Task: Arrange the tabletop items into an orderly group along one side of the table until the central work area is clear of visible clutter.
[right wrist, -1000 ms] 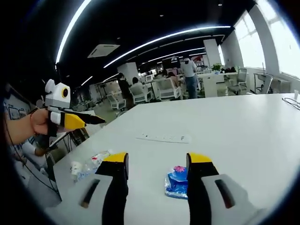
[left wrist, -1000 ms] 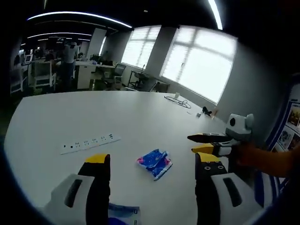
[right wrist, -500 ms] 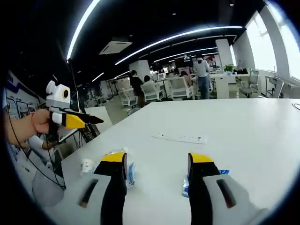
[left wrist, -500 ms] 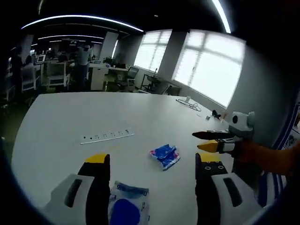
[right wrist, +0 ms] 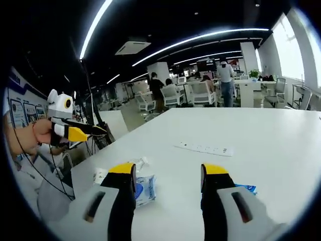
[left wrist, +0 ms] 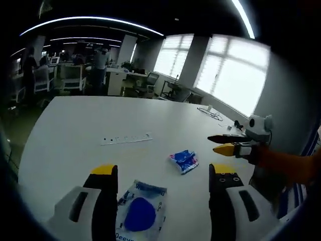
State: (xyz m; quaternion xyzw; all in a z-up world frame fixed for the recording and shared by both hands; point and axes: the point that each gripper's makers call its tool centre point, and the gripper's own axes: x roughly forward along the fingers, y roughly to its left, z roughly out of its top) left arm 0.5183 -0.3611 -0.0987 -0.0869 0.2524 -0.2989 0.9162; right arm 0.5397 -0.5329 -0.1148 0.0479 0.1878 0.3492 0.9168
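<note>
Left gripper (left wrist: 159, 175): jaws spread wide, nothing between them; held above the near part of the white table (left wrist: 75, 125).
Clear packet with the blue disc (left wrist: 139, 213): lies flat on the table right below the left gripper, between its jaws and closer to the left jaw; its long axis runs roughly along the jaws, tilted a little.
Right gripper (right wrist: 168, 173): jaws likewise spread and empty; in the left gripper view it hangs at the right, held in a hand (left wrist: 281, 163) above the table edge.
Small blue wrapper (left wrist: 184, 160): further out than the clear packet, ahead of the left gripper and somewhat toward the right jaw; in the right gripper view a blue corner shows just beside the right jaw, probably this same wrapper, though little of it is visible.
Crumpled clear plastic (right wrist: 118, 168): near the table edge left of the right gripper's jaws; what it is cannot be told for sure.
Power strip (left wrist: 126, 138): white, flat, well beyond both packets, its length lying across the line of the left jaws.
Cable (left wrist: 213, 114): far side, near the windows.
Deciding relation: the clear packet is nearest the left gripper, straight down; a short descent would likely bracket it.
</note>
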